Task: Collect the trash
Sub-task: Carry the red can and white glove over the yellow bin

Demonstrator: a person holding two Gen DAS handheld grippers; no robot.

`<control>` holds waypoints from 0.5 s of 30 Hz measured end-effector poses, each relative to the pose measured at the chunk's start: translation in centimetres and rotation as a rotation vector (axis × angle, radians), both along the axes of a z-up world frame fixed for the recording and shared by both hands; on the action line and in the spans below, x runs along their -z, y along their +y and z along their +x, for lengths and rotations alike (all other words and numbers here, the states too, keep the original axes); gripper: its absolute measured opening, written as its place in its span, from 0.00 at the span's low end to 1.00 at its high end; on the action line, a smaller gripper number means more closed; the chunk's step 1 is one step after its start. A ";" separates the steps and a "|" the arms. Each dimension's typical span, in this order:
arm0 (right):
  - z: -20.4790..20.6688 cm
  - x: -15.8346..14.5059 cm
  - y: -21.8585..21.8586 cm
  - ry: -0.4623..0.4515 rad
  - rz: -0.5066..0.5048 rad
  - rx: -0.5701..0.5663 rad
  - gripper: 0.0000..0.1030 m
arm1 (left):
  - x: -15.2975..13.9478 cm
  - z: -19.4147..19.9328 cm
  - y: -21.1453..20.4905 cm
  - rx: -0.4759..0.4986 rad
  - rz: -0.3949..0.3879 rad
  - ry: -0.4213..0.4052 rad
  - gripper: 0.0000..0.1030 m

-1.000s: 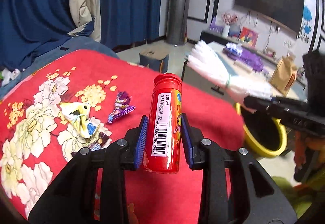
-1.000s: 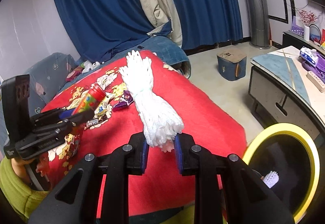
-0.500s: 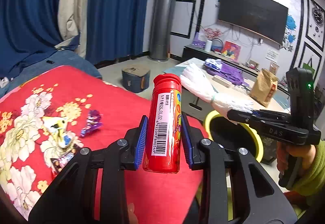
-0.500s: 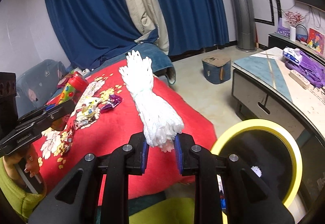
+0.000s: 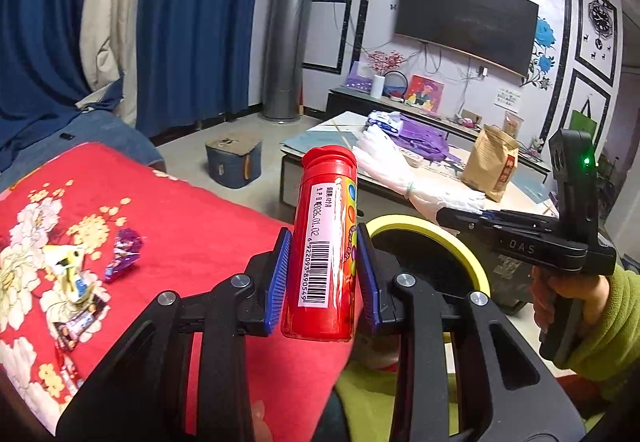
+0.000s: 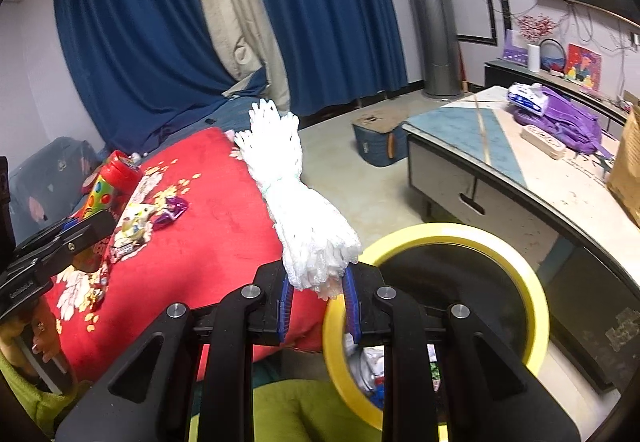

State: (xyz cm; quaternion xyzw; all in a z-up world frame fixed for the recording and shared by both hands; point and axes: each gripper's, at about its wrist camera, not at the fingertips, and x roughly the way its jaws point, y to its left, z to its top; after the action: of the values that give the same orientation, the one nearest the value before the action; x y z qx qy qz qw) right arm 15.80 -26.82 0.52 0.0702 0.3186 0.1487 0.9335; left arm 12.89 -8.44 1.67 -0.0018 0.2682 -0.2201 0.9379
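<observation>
Left wrist view, left gripper (image 5: 323,280) clamping upright red candy tube (image 5: 325,248), cap up, right gripper (image 6: 317,300) pinching white glove bundle (image 6: 298,205) pointing away

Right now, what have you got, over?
Left gripper shut on red tube. Right gripper shut on gloves. Yellow bin open below, nothing blocking.

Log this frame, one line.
left gripper: holds red tube | right gripper: holds white glove bundle | yellow-rimmed bin: beside both
</observation>
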 end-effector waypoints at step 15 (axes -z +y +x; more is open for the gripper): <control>-1.0 1.5 -5.2 0.025 0.004 0.110 0.21 | 1.8 1.1 -5.8 0.108 0.011 0.028 0.24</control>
State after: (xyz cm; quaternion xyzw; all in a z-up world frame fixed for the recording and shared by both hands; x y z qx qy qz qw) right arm 14.76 -31.98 -1.02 0.0916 0.3258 0.0968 0.9360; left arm 13.96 -14.26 -0.16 0.0146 0.2820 -0.2690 0.9208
